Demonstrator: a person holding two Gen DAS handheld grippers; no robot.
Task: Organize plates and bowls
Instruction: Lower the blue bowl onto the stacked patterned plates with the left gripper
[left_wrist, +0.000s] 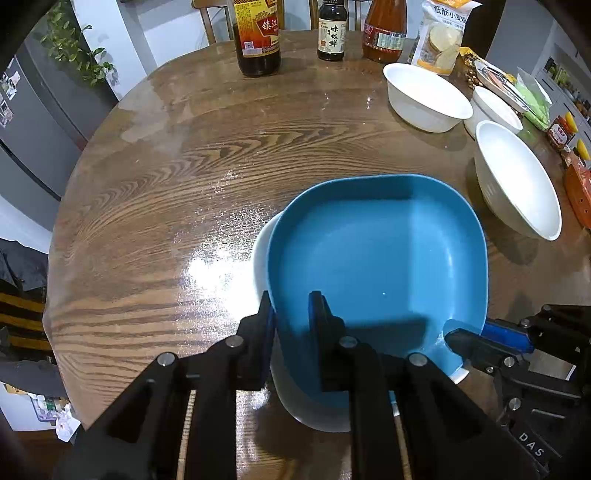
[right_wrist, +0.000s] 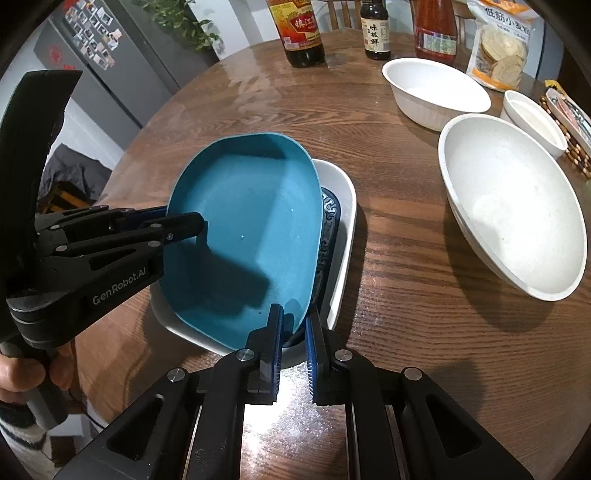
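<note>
Left hand-held gripper: it is clamped on the left rim of the blue plate, one finger inside and one outside the wall. The jaws are drawn nearly together on the thin rim. The plate is judged to be carried from two sides so that it stays controlled over the stack.

Blue plate: it is held tilted, partly nested in the white rectangular dish on the table. A dark patterned plate is seen between the two, along the blue plate's right edge. Stacking like with like is the likely purpose.

Right hand-held gripper: it is closed on the near right corner of the blue plate's rim, with the blue pads pressed on either side. The plate lies directly ahead of both tools, extending away from the fingertips.

Large white bowl: it stands well apart, right of the stack, not yet gathered.

White ribbed bowl and small white bowl: these are set farther back on the right, near the sauce bottles and a flour bag.
</note>
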